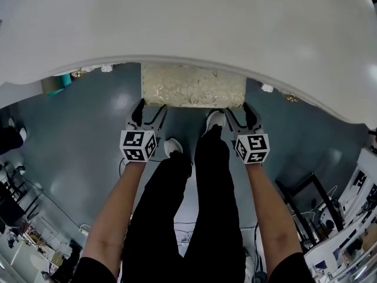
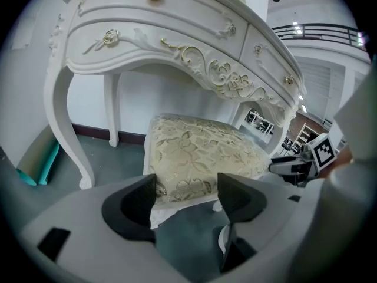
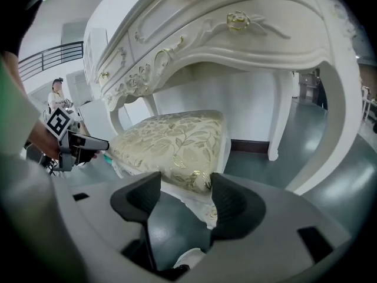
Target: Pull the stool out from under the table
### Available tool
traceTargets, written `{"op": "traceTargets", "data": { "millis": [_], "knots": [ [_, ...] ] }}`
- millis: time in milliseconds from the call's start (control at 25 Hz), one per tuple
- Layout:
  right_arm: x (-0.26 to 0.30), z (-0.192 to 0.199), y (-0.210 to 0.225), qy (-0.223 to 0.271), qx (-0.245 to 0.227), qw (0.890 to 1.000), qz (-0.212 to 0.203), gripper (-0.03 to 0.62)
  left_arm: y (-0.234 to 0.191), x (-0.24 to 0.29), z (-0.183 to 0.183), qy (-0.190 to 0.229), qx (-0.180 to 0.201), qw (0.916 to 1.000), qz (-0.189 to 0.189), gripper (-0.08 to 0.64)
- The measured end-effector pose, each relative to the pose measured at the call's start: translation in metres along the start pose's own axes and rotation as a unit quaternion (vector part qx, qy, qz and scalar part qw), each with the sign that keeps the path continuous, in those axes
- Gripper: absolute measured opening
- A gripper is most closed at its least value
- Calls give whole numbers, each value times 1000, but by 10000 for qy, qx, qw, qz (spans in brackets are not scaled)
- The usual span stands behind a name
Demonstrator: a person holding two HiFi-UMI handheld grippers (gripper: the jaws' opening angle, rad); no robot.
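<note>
Left hand-held gripper (image 1: 150, 108), right hand-held gripper (image 1: 238, 110): jaws apart at stool (image 1: 193, 85) corners.

Cream stool (image 1: 193, 85) with gold leaf pattern, white gilt-trimmed table (image 1: 188, 22), grey-teal floor (image 1: 88, 134)

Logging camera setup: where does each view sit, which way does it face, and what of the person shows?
Head view: on the person's head, facing steeply down onto table, stool, forearms, legs, left gripper and right gripper.
Left gripper view: on that gripper, looking along its open jaws at the stool's corner; the right gripper shows at right.
Right gripper view: likewise, other corner; left gripper at left.
All share the stool under the table.
</note>
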State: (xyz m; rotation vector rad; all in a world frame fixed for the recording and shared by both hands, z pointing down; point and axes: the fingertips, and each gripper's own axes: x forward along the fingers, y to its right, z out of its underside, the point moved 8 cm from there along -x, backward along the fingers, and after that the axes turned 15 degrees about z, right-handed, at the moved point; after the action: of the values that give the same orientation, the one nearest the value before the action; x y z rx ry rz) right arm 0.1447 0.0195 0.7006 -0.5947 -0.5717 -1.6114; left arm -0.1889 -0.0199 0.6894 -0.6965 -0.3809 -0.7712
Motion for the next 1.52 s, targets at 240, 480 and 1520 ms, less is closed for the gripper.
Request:
{"op": "traceTargets", "data": {
  "millis": [240,480,1520],
  "knots": [
    [-8,6,-6,-36,12,9999,94,285,8,-11,12,-89,-42,9999,-52,336],
    [-23,18,-10,-222,-119,9997,-20,284,19,-26,28,-206,-40,9998,-74,336],
    [-34,31,-17,-590,-187,9981,-45,281,36,-36,45,-818,-64,9966,39,337]
  ]
}}
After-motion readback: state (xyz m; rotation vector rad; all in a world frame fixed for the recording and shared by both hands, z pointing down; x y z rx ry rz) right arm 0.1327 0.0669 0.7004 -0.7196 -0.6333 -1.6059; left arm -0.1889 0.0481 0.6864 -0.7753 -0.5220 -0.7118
